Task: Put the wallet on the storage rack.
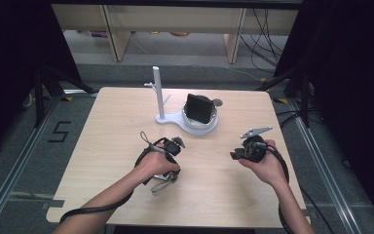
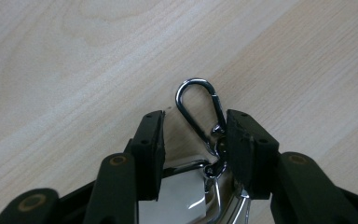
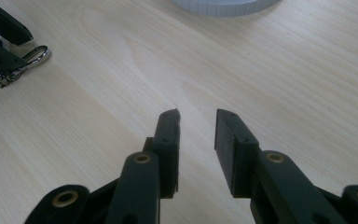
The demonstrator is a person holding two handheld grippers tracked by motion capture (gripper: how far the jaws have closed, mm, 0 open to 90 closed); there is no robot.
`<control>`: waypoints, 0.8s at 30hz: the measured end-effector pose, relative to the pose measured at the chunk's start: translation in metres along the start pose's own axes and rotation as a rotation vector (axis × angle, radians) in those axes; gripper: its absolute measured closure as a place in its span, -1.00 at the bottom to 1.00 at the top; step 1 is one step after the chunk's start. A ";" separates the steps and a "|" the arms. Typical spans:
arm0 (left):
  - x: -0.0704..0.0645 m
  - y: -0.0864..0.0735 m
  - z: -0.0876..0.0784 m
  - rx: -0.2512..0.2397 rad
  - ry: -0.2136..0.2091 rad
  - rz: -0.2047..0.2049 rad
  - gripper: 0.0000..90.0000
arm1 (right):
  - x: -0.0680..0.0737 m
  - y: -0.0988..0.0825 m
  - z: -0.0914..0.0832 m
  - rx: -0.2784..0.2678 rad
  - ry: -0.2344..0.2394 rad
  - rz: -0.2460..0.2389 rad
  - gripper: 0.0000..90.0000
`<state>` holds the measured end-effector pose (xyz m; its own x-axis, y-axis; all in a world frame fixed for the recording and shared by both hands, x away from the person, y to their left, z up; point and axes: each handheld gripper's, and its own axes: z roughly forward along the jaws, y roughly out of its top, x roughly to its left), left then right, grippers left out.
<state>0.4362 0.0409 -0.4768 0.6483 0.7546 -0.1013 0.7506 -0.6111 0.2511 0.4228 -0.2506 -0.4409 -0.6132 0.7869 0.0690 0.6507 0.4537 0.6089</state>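
My left gripper (image 2: 193, 135) hovers over the near-left part of the pale wooden table (image 1: 107, 141), its jaws parted around a shiny silver metal carabiner clip (image 2: 199, 109) that lies on the wood; its ring end touches one pad, the other pad stands clear. My right gripper (image 3: 198, 122), to the right, holds nothing, jaws slightly apart.

Carabiner (image 2: 200, 112) lower part hidden behind tongs; attached clear piece (image 2: 177, 200) cut off by edge
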 end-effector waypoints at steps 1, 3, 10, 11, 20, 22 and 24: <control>0.000 0.001 -0.001 0.018 0.003 0.013 0.30 | 0.001 -0.001 0.002 -0.019 0.000 0.007 0.57; -0.001 0.002 -0.001 0.024 0.004 0.016 0.34 | 0.001 0.000 0.001 0.002 0.001 -0.007 0.57; 0.006 0.004 0.000 0.081 -0.043 -0.004 0.50 | 0.002 -0.002 0.002 0.005 0.012 0.010 0.56; 0.007 0.003 -0.001 0.088 -0.045 0.003 0.53 | 0.002 -0.002 0.002 0.008 0.011 0.002 0.55; 0.008 0.005 -0.002 0.087 -0.035 -0.001 0.49 | 0.002 -0.003 0.002 0.015 0.010 0.002 0.54; 0.007 0.007 -0.003 0.076 -0.033 0.003 0.46 | 0.002 -0.002 0.002 0.010 0.011 -0.001 0.54; 0.006 0.007 -0.003 0.081 -0.040 -0.005 0.44 | 0.002 -0.002 0.002 0.011 0.013 -0.002 0.54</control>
<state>0.4450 0.0412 -0.4728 0.6478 0.7487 -0.1407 0.7607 -0.6259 0.1719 0.4212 -0.2486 -0.4433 -0.6200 0.7808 0.0777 0.6544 0.4599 0.6002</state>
